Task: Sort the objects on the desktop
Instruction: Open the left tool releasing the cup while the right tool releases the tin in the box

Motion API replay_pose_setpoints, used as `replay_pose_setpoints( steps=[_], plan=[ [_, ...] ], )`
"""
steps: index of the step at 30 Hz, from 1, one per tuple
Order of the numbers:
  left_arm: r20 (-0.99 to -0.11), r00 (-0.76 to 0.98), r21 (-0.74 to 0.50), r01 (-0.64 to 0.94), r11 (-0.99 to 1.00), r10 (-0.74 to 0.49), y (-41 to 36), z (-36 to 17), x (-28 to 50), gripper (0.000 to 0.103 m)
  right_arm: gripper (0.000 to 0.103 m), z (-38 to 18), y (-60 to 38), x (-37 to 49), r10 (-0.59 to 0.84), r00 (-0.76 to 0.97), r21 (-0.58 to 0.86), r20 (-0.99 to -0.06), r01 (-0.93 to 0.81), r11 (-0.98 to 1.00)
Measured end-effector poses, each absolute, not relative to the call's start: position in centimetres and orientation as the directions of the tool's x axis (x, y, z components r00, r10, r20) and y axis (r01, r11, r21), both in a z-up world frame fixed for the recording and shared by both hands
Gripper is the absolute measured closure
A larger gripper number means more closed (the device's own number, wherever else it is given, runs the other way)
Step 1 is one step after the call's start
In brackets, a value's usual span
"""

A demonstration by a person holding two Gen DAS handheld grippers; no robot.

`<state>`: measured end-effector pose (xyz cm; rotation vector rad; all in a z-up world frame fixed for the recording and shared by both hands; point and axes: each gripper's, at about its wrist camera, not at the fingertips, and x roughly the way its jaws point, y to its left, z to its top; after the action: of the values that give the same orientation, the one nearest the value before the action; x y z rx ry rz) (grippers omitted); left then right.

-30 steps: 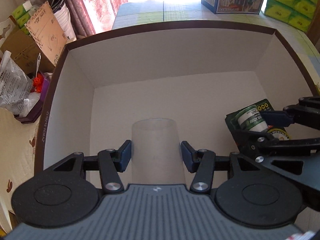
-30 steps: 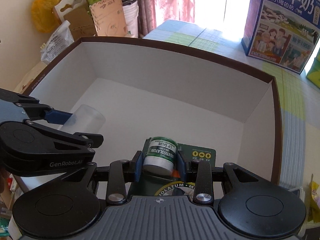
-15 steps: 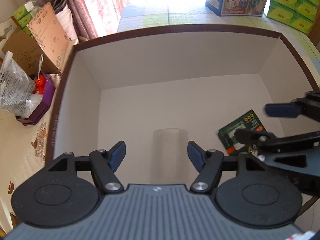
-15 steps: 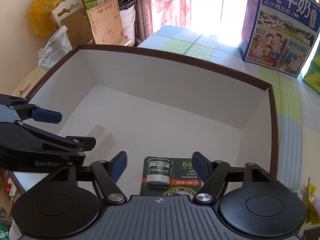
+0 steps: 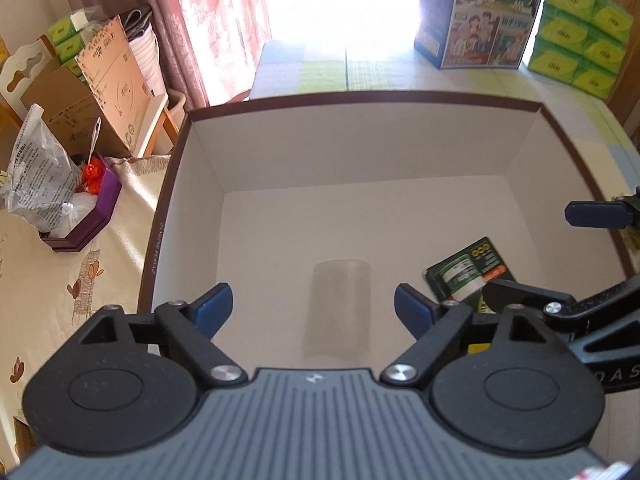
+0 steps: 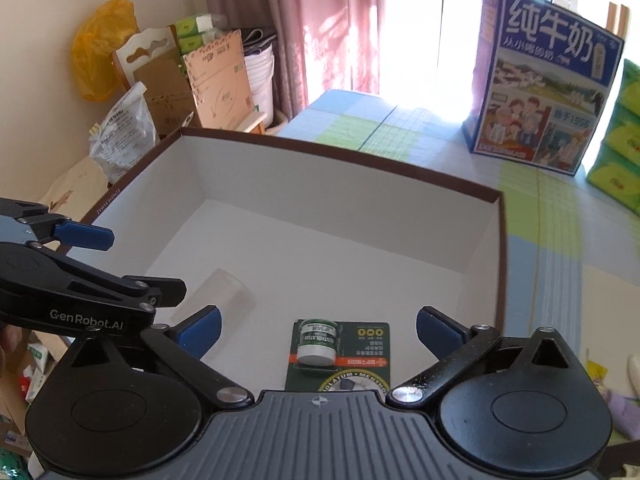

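Left wrist view: the left gripper (image 5: 313, 308) hangs above the near edge of the box (image 5: 360, 98), jaws spread wide and holding nothing. Directly between its fingertips, but down on the white floor, lies the clear plastic cup (image 5: 338, 309) on its side, touching neither pad. That gap reads as a finished drop: the cup sits where it belongs, and the spread jaws give it room so nothing snags. To the right, on the same floor, lies the green lip-balm card (image 5: 466, 274), flat, well apart from the cup. The right gripper (image 5: 560, 256) pokes in from the right edge, one blue pad high over the box's right wall.

Outside the box on the left, a purple tray (image 5: 86, 216) and a crinkled plastic bag (image 5: 38, 176) sit on the tablecloth; a milk carton (image 5: 484, 12) stands far beyond.

Right wrist view: the right gripper (image 6: 318, 326) is also parted wide and empty. Below it the lip-balm card (image 6: 340, 354) lies face up near the box's near wall, its small round tin blister in the middle, clear of both pads. The plastic cup (image 6: 226, 292) rests to the left, partly behind the left gripper (image 6: 132, 264), whose jaws stand apart here too. Both items look sorted into the box (image 6: 340, 150); I'd judge each gripper free to fetch another item.
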<state>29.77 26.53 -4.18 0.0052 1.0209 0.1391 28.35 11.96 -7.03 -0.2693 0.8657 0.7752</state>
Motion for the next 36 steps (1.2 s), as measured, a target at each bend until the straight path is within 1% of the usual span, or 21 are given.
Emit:
replay_pose_setpoints(
  steps=[9,22,36],
  plan=[
    [-0.811,0.569,0.079,-0.128,0.989,0.138,25.4,-2.0,27.6,0.012,0.002,-5.0,10.2,26.7,0.505,0.422,0.084,-0.753,-0.700,0.709],
    [-0.758,0.630,0.080,-0.165,0.983,0.168,23.5,1.1,22.9,0.012,0.002,-2.9,6.6,23.3,0.552,0.425,0.111,-0.718,-0.712,0.693],
    [-0.746,0.638,0.087,-0.192,0.978,0.191,21.4,2.0,16.9,0.010,0.002,-3.0,2.3,19.7,0.557,0.404,0.107,-0.725,-0.733,0.671]
  ],
)
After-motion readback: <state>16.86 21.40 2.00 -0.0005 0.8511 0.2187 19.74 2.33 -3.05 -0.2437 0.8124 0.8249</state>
